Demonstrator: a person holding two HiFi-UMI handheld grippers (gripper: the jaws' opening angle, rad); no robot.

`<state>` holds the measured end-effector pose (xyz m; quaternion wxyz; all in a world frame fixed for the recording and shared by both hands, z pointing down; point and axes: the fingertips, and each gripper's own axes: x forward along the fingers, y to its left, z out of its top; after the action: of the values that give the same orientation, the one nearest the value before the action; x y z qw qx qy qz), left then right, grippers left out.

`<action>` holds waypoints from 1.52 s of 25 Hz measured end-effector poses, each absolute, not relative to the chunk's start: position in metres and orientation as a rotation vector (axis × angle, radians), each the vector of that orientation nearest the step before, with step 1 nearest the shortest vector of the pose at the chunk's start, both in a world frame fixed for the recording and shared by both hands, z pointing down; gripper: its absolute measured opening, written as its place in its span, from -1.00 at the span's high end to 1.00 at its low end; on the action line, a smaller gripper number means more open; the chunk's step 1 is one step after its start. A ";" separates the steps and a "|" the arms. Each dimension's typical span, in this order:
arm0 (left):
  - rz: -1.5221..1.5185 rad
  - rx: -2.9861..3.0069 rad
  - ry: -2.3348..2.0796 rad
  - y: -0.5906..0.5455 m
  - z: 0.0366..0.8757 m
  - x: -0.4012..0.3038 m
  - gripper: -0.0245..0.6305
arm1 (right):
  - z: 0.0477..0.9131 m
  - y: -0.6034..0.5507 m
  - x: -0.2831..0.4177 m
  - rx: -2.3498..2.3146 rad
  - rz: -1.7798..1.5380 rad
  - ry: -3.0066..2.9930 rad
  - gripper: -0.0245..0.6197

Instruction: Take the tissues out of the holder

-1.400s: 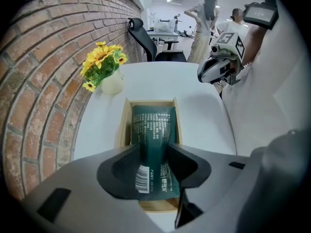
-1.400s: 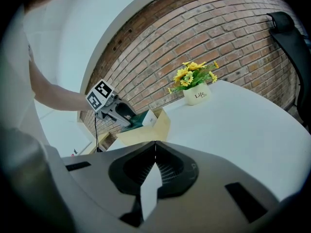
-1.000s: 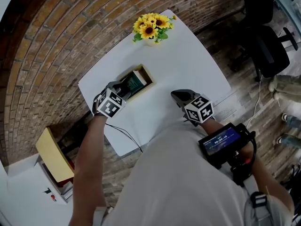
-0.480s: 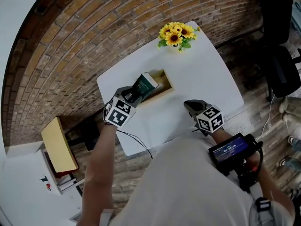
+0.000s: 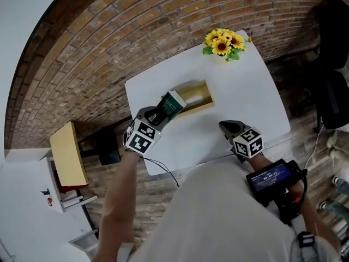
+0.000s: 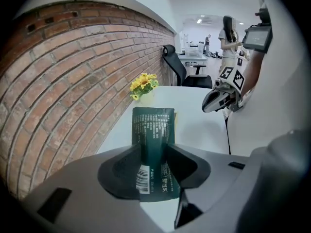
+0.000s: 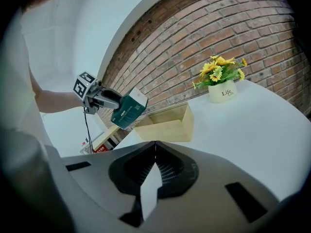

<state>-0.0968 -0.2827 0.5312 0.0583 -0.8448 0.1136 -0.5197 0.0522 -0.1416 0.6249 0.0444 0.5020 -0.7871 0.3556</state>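
Note:
A dark green tissue pack [image 5: 171,103] [image 6: 153,130] [image 7: 127,110] hangs tilted in the air, clear of the wooden holder's left end. My left gripper [image 5: 161,112] [image 6: 154,166] is shut on the pack's lower end. The open-topped wooden holder [image 5: 197,97] [image 7: 167,124] lies on the white table [image 5: 240,91]; its inside looks empty from above. My right gripper [image 5: 228,127] [image 7: 154,144] hovers near the table's front edge, jaws shut with nothing in them.
A pot of yellow sunflowers [image 5: 224,42] [image 7: 221,74] stands at the table's far corner. A curved brick wall [image 5: 136,31] runs behind the table. A yellow-topped cabinet [image 5: 65,154] stands at the left, an office chair [image 5: 335,97] at the right.
The left gripper has drawn the tissue pack up and leftward out of the holder. The right gripper has kept its place near the front edge.

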 end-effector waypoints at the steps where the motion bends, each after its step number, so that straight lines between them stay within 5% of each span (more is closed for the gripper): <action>1: -1.580 -2.564 0.367 -0.283 0.531 -0.104 0.38 | 0.625 -0.143 0.050 1.525 1.084 -2.409 0.90; 16: -1.753 -2.635 0.755 -0.284 0.558 -0.217 0.38 | 0.624 -0.147 0.017 1.424 1.063 -2.432 0.90; 38: -1.956 -2.683 0.776 -0.260 0.650 -0.242 0.36 | 0.625 -0.134 0.018 1.457 1.063 -2.371 0.90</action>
<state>-0.2418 -0.2601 0.6501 -0.1338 -0.7799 0.2254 -0.5684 0.0182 -0.1341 0.6253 0.0813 0.4877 -0.7932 0.3556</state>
